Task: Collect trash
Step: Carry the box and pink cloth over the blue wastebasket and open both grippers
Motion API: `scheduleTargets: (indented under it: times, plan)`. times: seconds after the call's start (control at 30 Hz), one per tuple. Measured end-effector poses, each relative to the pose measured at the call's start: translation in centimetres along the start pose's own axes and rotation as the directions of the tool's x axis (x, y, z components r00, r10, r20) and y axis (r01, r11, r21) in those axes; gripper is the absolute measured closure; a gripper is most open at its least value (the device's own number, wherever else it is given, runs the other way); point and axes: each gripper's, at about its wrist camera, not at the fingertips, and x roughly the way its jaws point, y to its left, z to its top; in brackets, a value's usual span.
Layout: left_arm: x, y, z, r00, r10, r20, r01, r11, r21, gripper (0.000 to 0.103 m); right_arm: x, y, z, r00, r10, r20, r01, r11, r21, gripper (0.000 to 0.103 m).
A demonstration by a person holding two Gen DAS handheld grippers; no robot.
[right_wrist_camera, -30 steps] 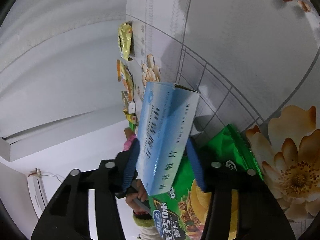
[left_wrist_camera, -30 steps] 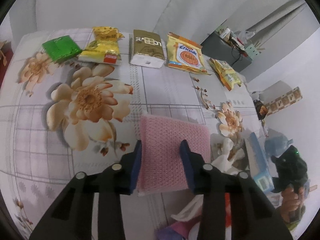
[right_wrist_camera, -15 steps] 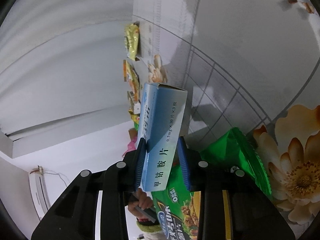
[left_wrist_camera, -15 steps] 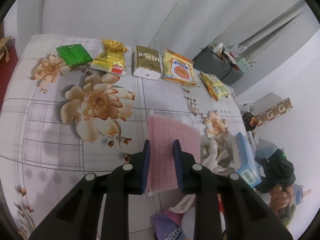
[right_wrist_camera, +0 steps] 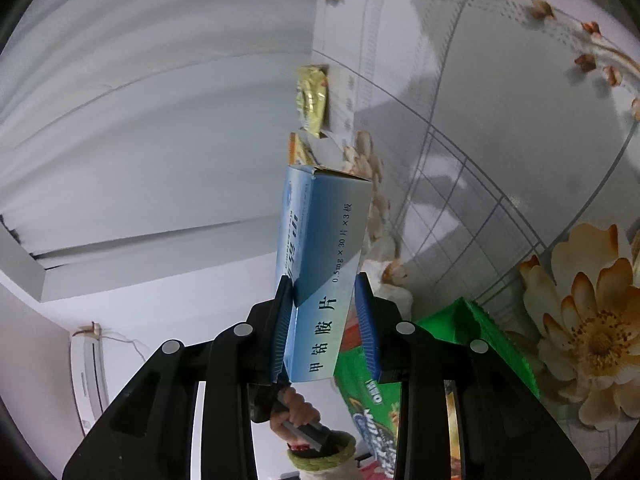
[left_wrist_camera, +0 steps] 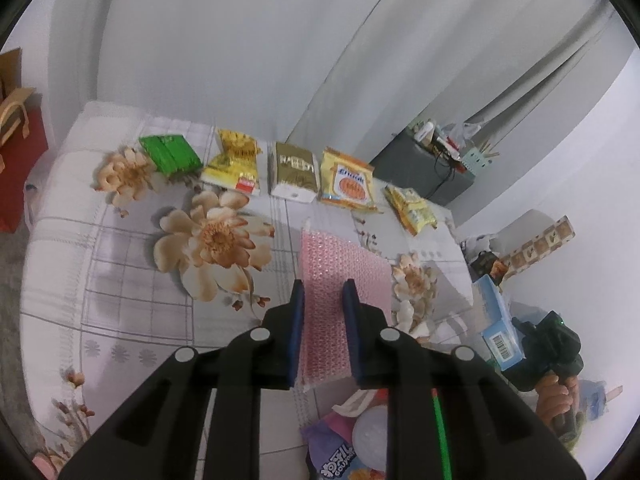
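My left gripper (left_wrist_camera: 322,286), its fingers having just closed in, pinches a pink bubble-wrap pouch (left_wrist_camera: 340,276) lifted over the flowered bed (left_wrist_camera: 120,264). Snack packets (left_wrist_camera: 348,180) line the bed's far edge at twelve o'clock. My right gripper (right_wrist_camera: 324,280), which has also just closed in, clamps a blue medicine box (right_wrist_camera: 320,264), its fingers narrowly apart on its sides; a green snack bag (right_wrist_camera: 460,344) lies at four o'clock of it.

White curtains (left_wrist_camera: 224,60) hang behind a floral-clothed table (left_wrist_camera: 120,264).
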Motion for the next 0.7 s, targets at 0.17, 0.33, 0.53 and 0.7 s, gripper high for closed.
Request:
scheduleTargets:
  times: [0.17, 0.33, 0.53, 0.7]
  plan:
    - [-2.1, -0.9, 0.0, 0.998, -0.007, 0.056, 0.006, 1.000, 0.021, 0.085, -1.2, 0.7, -0.1, 0.999, 0.043, 0.013, -0.043, 0.999, -0.024, 0.074]
    - [-5.0, -2.3, 0.1, 0.990, 0.003, 0.139, -0.012, 0.998, 0.063, 0.086, -3.4, 1.6, -0.5, 0.995, 0.091, 0.030, -0.089, 0.994, -0.064, 0.074]
    - [-8.7, -5.6, -0.6, 0.948, 0.061, 0.313, -0.124, 0.975, 0.185, 0.086, -5.3, 1.5, -1.2, 0.993, 0.112, 0.045, -0.109, 0.991, -0.074, 0.074]
    - [-13.7, -11.0, -3.1, 0.878, -0.036, 0.477, -0.153, 0.924, 0.351, 0.086, -5.6, 1.3, -1.1, 0.990, 0.125, 0.059, -0.121, 0.990, -0.075, 0.074]
